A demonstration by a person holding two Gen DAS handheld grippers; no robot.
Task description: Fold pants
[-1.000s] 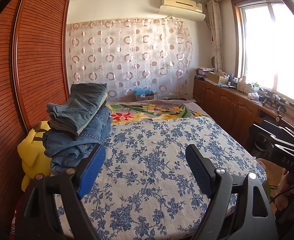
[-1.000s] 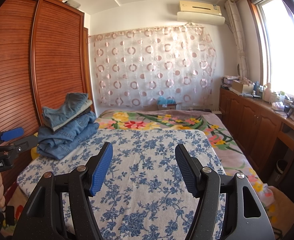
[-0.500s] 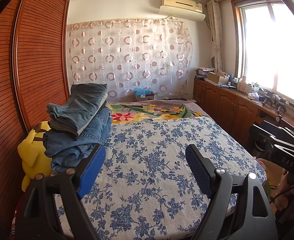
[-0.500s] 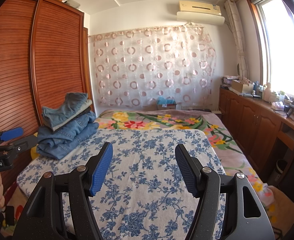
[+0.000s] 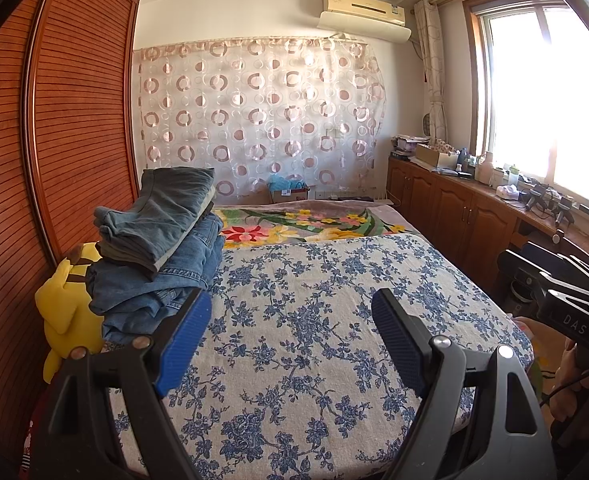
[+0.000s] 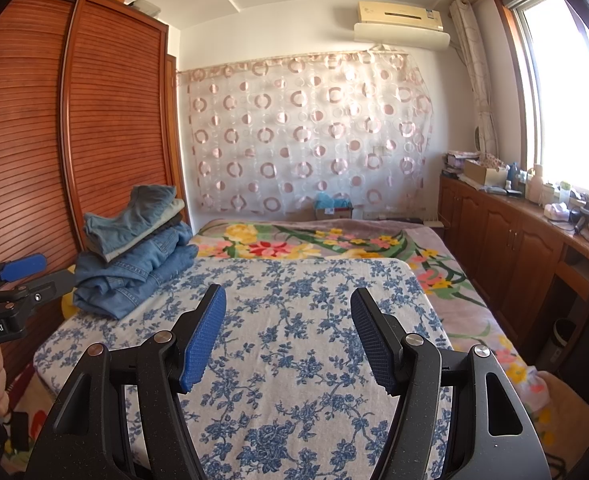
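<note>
Both grippers hover empty above the near edge of the bed: the left gripper (image 5: 286, 340), black with blue ribbed pads, has its jaws wide apart with nothing between them, and the right gripper (image 6: 288, 336), same build, is likewise spread and holds nothing. The pants are in a stack of folded blue denim jeans and grey-blue trousers (image 5: 158, 248) at the near left corner of the bed, against the left edge, on the blue-and-white floral bedspread (image 5: 314, 300); the top pair sits tilted, leaning toward the brown slatted wooden wardrobe (image 5: 74, 120). A yellow plush toy (image 5: 68, 304) is wedged just beside the stack, off the left edge. The middle of the bedspread carries no garment. Judgement: either the pile is finished work and the task is near its end, or a pair must be pulled from the pile and spread out; cannot tell which. No pair is laid out and no fold is in progress. The lower denim pieces look looser and rumpled, so they may need refolding.
</note>
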